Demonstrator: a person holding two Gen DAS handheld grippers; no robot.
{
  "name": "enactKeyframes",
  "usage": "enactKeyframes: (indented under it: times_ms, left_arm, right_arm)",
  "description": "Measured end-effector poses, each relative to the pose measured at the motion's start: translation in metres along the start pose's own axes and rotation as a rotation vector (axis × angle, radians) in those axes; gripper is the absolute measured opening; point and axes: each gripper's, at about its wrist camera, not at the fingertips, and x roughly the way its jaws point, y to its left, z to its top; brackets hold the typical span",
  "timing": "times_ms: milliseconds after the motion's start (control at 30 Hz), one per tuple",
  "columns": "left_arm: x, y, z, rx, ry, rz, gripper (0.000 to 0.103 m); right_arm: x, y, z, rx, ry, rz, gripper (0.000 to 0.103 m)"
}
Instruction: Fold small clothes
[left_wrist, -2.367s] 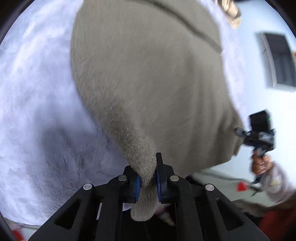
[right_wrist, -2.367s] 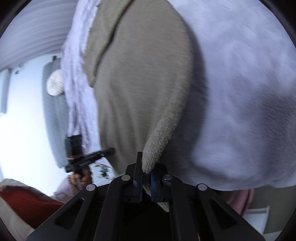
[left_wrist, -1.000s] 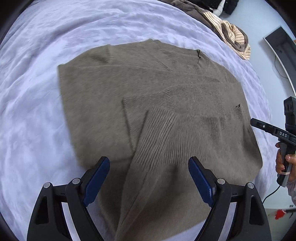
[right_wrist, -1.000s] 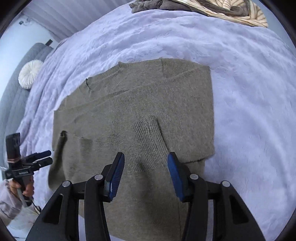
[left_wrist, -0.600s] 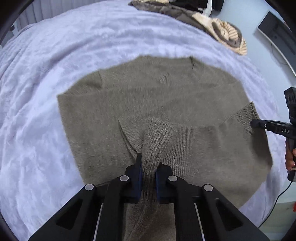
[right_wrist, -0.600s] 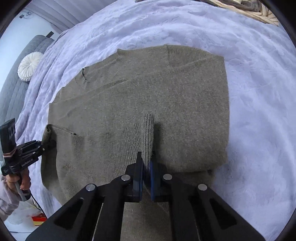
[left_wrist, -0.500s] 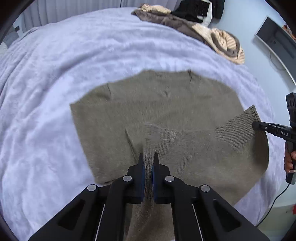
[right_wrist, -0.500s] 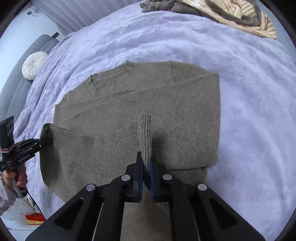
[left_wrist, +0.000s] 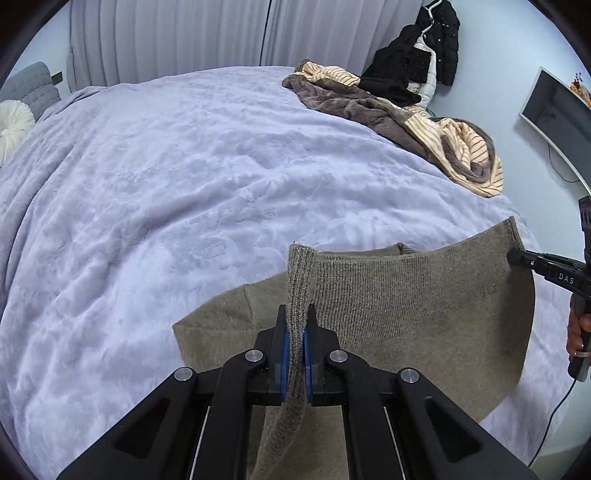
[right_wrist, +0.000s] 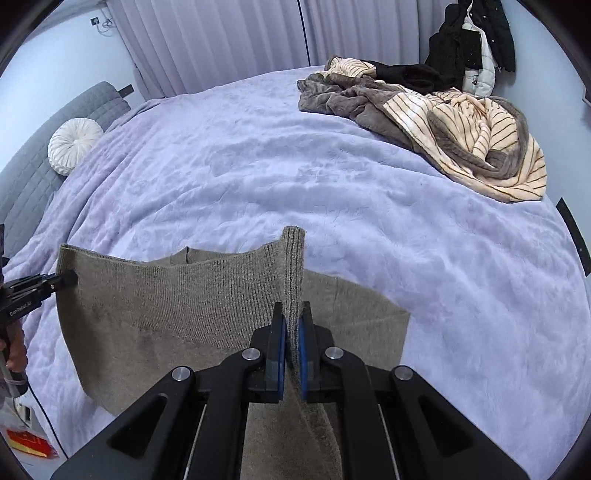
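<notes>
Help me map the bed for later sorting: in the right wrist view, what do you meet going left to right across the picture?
Left gripper → round white cushion → olive sweater → right gripper → striped clothes pile

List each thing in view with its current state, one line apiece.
left gripper: shut on sweater hem
right gripper: shut on sweater hem
sweater: hem lifted, rest on the bed
striped clothes pile: crumpled, unfolded
black jacket: hanging
round cushion: against the headboard
</notes>
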Motion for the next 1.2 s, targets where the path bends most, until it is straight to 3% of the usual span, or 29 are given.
enactKeyframes:
  times_ms: [300,533,567,600,633,667,733,800,933,1033,1133,1200]
  left_arm:
    - [0.107,0.013,-0.017,-0.028,0.117,0.096,0.007]
    - [0.125,0.021,-0.02,-0.067,0.127,0.113,0.01]
    - [0.122,0.023,-0.019,-0.076,0.126,0.135,0.029]
    - [0.118,0.025,-0.018,-0.079,0.122,0.195,0.067]
    - [0.112,0.03,-0.018,-0.078,0.099,0.286,0.08]
    - [0.105,0.036,-0.018,-0.079,0.073,0.323,0.084]
    - [0.096,0.051,-0.018,-0.101,0.093,0.317,0.084]
    - [0.083,0.063,-0.02,-0.118,0.102,0.361,0.083]
    - [0.044,0.06,-0.027,-0.115,0.068,0.267,0.083]
    - [0.028,0.038,-0.042,-0.083,0.083,0.129,0.083]
    - [0.028,0.01,-0.069,-0.089,0.145,-0.021,0.083]
    - [0.043,0.0,-0.092,-0.109,0.197,-0.051,0.083]
  right_arm:
    - [0.103,-0.023,-0.008,0.07,0.122,-0.055,0.006]
    - [0.135,-0.031,-0.022,0.097,0.127,-0.077,0.006]
    - [0.133,-0.032,-0.023,0.106,0.126,-0.076,0.006]
    - [0.131,-0.035,-0.023,0.117,0.128,-0.078,0.008]
    - [0.128,-0.037,-0.023,0.125,0.13,-0.081,0.012]
    - [0.124,-0.04,-0.022,0.133,0.13,-0.091,0.014]
    - [0.115,-0.049,-0.02,0.153,0.133,-0.138,0.016]
    - [0.103,-0.059,-0.02,0.198,0.13,-0.173,0.016]
    - [0.072,-0.068,-0.03,0.262,0.108,-0.1,0.016]
    - [0.049,-0.053,-0.048,0.248,0.104,-0.013,0.016]
    - [0.038,-0.035,-0.073,0.26,0.117,0.078,0.016]
    - [0.045,-0.022,-0.094,0.251,0.16,0.097,0.016]
